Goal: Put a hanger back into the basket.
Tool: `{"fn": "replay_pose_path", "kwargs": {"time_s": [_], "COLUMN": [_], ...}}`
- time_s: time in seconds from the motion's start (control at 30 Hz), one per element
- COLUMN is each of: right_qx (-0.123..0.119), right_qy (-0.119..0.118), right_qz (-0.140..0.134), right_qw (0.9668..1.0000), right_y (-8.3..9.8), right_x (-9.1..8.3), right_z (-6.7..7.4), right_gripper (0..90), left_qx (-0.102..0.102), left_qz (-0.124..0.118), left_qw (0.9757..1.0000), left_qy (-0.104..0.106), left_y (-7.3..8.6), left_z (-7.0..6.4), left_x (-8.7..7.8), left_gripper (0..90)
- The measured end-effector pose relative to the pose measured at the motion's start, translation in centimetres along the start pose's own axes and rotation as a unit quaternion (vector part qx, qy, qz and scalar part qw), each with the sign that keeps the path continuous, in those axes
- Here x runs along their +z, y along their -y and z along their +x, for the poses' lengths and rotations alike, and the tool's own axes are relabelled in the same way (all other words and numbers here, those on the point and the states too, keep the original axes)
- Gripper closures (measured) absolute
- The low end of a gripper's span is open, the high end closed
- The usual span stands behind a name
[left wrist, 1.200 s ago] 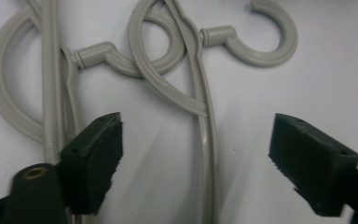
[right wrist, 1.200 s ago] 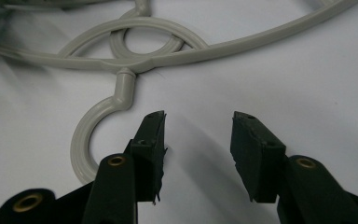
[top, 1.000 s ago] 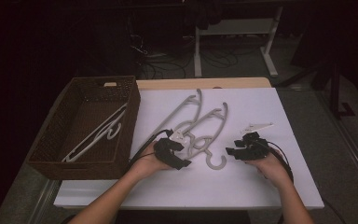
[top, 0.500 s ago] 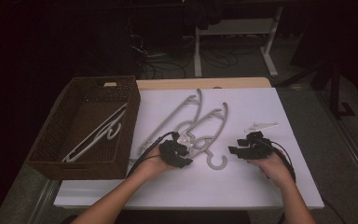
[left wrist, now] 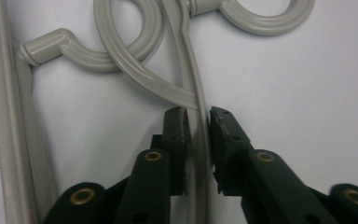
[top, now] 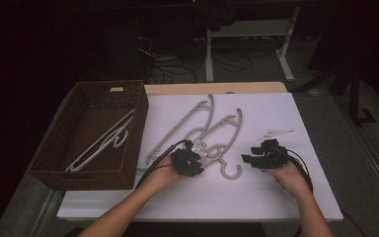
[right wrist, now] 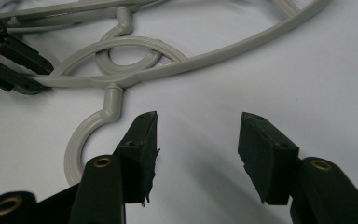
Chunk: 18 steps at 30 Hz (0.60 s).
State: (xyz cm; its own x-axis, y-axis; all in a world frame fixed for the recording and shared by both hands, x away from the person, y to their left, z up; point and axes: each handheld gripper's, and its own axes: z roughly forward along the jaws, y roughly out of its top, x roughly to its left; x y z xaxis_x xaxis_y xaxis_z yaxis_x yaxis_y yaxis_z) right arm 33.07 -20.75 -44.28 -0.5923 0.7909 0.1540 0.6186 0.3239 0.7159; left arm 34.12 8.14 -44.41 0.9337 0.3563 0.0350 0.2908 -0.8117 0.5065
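Two grey plastic hangers (top: pixel 212 131) lie overlapped on the white table (top: pixel 276 197). My left gripper (top: pixel 195 152) sits at the near hanger's lower arm. In the left gripper view its jaws have just been closing, and the left gripper (left wrist: pixel 198 114) now pinches that thin grey arm (left wrist: pixel 200 154) between its pads. My right gripper (top: pixel 249 159) rests to the right of the hanger's hook (top: pixel 232 172). In the right gripper view the right gripper (right wrist: pixel 198 123) stands open over bare table, with the hook (right wrist: pixel 81 135) to its left.
A dark wicker basket (top: pixel 54 163) stands at the table's left with one pale hanger (top: pixel 103 143) lying inside. Behind the table are a wooden edge (top: pixel 217 88), cables and a white stand (top: pixel 246 29) on the dark floor.
My left gripper has edged right onto the hanger and its jaws have closed around the hanger's arm. The right hand has kept still.
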Motion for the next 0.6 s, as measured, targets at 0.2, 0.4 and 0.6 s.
{"fn": "replay_pose_path", "kwargs": {"time_s": [0.2, 0.4, 0.6], "right_qx": [0.001, 0.011, 0.017], "right_qy": [0.002, 0.002, 0.007], "right_qz": [-0.008, -0.021, -0.035], "right_qw": [1.0, 0.9997, 0.9992], "right_y": [-0.1, 0.0, 0.1], "right_x": [-0.2, -0.7, -1.3], "right_z": [-0.1, -0.4, -0.8], "right_gripper": [46.8, 41.6, 36.9], "left_qx": [0.001, -0.014, -0.013], "left_qz": [-0.005, -0.019, -0.023], "left_qw": [1.0, 0.9993, 0.9993], "left_qy": [0.007, 0.03, 0.025], "left_y": [0.1, 0.5, 0.6], "left_z": [0.2, 0.9, 1.1], "left_x": [0.0, -0.2, -0.9], "left_gripper": [82.5, 82.8, 82.8]}}
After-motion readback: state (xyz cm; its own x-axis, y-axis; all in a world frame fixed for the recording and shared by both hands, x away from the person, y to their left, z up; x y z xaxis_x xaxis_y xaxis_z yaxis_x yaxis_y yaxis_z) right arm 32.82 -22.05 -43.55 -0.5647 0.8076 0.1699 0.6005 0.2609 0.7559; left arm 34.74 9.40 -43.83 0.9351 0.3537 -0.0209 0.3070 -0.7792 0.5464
